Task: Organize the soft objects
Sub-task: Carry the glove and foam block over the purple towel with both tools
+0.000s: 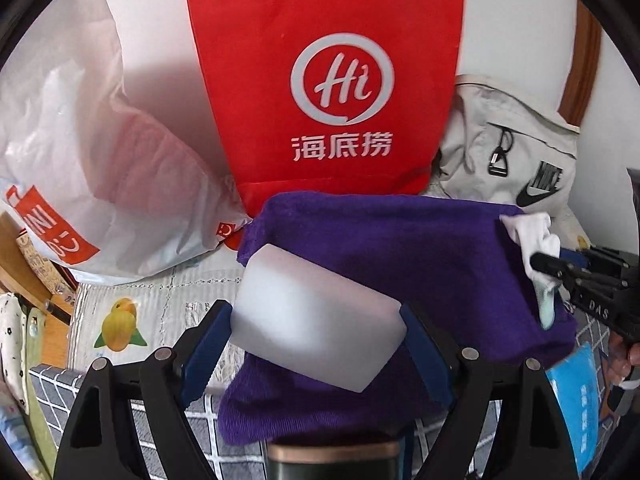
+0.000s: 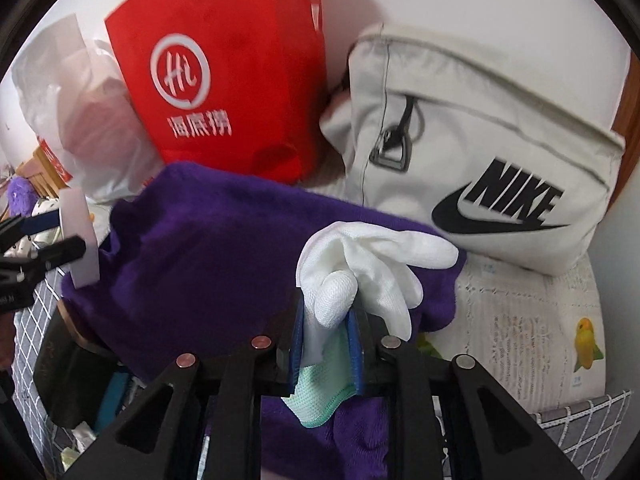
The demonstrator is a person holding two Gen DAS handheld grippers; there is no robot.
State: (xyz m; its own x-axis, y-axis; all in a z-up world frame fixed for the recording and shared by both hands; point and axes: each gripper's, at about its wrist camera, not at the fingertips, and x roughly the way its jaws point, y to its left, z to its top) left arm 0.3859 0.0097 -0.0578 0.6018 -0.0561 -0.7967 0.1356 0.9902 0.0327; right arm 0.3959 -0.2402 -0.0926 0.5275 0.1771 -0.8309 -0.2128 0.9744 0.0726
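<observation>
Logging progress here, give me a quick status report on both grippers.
Left gripper shut on white foam block. Right gripper shut on white glove. Both above purple towel. Red bag and Nike bag close behind.

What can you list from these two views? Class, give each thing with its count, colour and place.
White block: 1, white, between the left jaws.
Glove: 1, white with green cuff, between the right jaws.
Towel: 1, purple, under both.
Red bag: 1, red, behind the towel.
Plastic bag: 1, white, left of the red bag.
Nike bag: 1, cream, right of the red bag.
Left gripper: shut on the block.
Right gripper: shut on the glove.
</observation>
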